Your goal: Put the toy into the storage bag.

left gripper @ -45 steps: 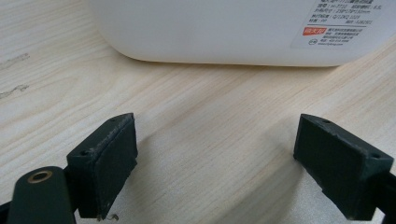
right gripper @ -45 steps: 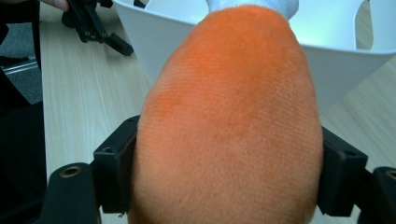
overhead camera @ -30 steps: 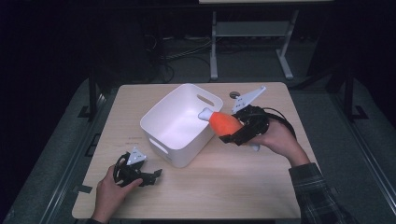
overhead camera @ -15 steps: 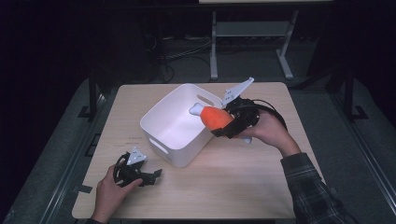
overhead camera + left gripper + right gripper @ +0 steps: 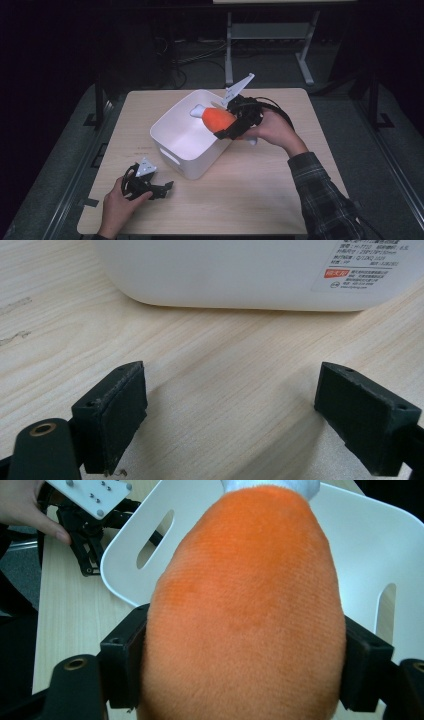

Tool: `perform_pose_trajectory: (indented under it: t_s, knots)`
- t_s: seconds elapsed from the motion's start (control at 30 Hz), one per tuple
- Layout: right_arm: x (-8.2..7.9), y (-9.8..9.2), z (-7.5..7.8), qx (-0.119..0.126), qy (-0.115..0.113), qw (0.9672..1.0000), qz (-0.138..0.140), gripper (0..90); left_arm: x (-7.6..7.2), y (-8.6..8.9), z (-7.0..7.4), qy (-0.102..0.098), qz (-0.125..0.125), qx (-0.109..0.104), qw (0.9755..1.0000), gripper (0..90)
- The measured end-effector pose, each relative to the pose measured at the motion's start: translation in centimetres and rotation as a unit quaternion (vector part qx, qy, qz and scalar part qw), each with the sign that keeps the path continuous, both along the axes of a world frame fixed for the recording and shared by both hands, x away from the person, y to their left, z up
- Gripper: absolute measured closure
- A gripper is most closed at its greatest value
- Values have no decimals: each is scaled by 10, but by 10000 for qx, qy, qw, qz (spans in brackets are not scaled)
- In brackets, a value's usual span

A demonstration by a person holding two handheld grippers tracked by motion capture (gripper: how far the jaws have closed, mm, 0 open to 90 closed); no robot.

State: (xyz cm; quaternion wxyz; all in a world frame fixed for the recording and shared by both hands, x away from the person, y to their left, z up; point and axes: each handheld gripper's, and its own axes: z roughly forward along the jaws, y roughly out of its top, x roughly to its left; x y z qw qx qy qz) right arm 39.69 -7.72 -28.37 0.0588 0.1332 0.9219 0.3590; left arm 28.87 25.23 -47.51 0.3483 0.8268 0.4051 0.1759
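Two grippers — right gripper (image 5: 226,123) clenching the orange plush toy (image 5: 219,119) over the white bin (image 5: 172,140), left gripper (image 5: 167,187) released.

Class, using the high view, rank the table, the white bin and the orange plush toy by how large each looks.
1. Table, by far the largest.
2. White bin, covering a modest part of the tabletop.
3. Orange plush toy, smallest, held over the bin by the right gripper.

Left tongs (image 5: 162,188) gaping, right tongs (image 5: 222,131) clamped
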Motion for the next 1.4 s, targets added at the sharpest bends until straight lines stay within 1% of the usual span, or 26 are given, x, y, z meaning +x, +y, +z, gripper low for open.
perform_pose_trajectory:
  t_s: [0.17,0.27,0.47,0.77,1.03,1.4]
  knots:
    - [4,11,3,-3,33,10000,84,231,0,0,0,0,2,-2,10000,125]
    - [6,18,4,-51,12,9999,136,230,0,0,0,7,5,-6,10000,125]
    - [12,28,8,-44,-12,9997,244,231,0,0,0,13,-19,22,10000,125]
    - [22,50,7,-157,43,9991,399,230,0,0,0,11,-11,14,10000,125]
    - [27,75,3,-280,39,9977,623,230,0,0,0,7,-8,16,10000,126]
    - [29,105,-14,-515,77,9950,857,229,0,0,0,7,-2,2,10000,125]
